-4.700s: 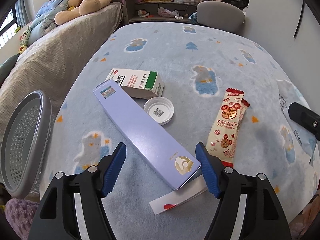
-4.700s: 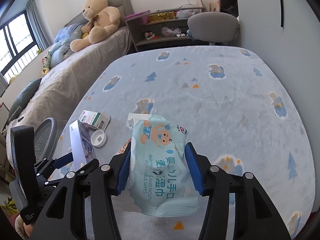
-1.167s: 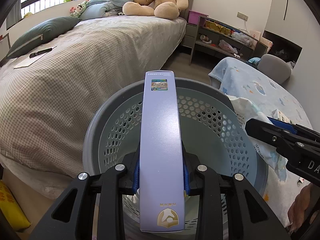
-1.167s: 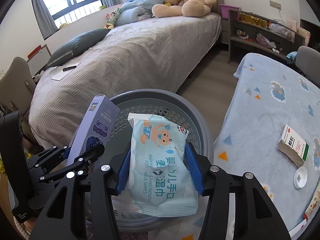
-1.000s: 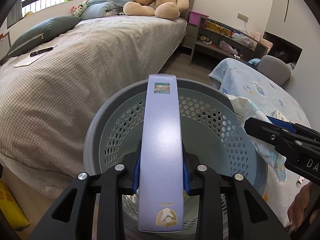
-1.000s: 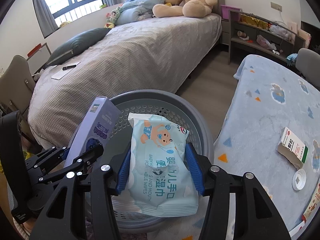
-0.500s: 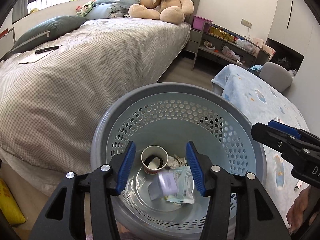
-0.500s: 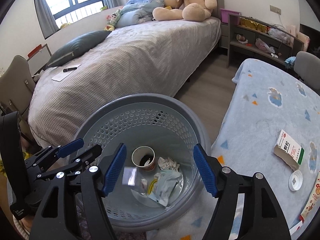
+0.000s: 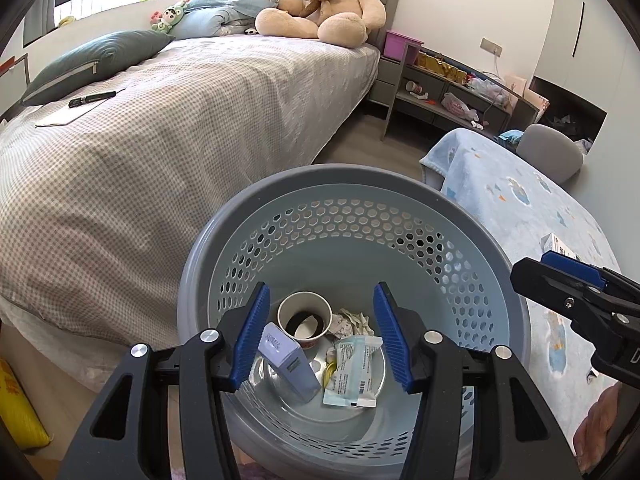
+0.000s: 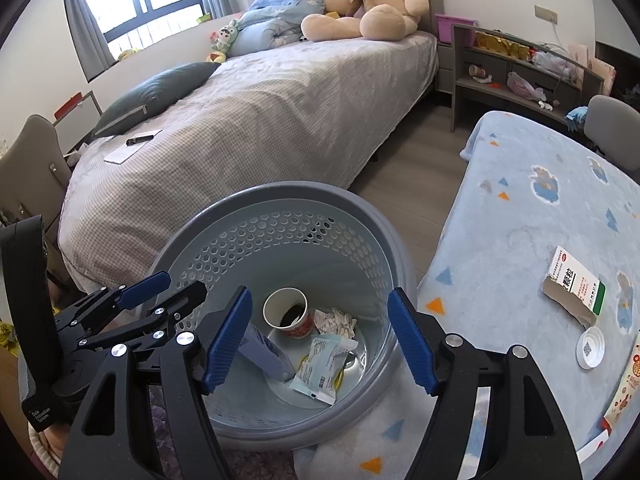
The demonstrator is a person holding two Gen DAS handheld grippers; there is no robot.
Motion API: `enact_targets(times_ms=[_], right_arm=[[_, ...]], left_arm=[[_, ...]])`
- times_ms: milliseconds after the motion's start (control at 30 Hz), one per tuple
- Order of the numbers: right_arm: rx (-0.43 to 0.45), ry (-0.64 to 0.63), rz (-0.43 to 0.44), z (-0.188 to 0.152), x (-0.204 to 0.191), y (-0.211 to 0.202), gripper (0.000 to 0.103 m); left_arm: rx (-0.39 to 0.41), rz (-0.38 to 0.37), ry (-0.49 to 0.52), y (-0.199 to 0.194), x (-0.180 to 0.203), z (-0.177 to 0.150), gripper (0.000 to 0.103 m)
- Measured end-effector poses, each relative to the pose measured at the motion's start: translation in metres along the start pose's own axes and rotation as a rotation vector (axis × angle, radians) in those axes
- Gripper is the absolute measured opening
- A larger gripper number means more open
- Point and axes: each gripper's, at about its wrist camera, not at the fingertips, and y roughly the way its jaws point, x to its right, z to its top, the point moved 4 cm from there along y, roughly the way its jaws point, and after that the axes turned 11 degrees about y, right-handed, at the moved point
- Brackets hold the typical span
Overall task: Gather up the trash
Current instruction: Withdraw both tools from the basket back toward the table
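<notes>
Both sets of jaws stood spread and empty over the grey basket [image 9: 404,184], where the purple box [image 9: 288,356] and wipes pack [image 9: 354,368] lay between them. Beyond lay a checked bed [image 10: 248,120]; right of the right gripper [image 10: 320,336], the blanket-covered desk [image 10: 520,216] held a carton [image 10: 576,284].

Sunlit bedroom: checked bed [image 9: 168,128] at ten o'clock, teddy bear [image 9: 320,4] at twelve, window [image 10: 140,4], shelf [image 9: 448,92] at two, wood floor [image 10: 416,168].

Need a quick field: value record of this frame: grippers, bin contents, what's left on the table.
left gripper: open, empty, above bin
right gripper: open, empty, above bin
bin: grey perforated basket, beside table
bin contents: purple box, wipes pack, paper cup, crumpled paper
table: blue blanket cover
left on table: medicine box, white cap, red snack wrapper
</notes>
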Motion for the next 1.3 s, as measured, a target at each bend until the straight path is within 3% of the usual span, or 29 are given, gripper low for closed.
enact_targets(times_ms=[800,1300], right_arm=[[0.054,0.087,-0.023,-0.027,0.045,-0.056,0.073],[0.081,0.182,-0.109,-0.068,0.119,-0.108,0.074]], left_arm=[[0.014,0.027,0.079,-0.012,0.026,-0.006,0.053],[0.024,-0.04,0.195,-0.048,0.088,-0.017,0.053]])
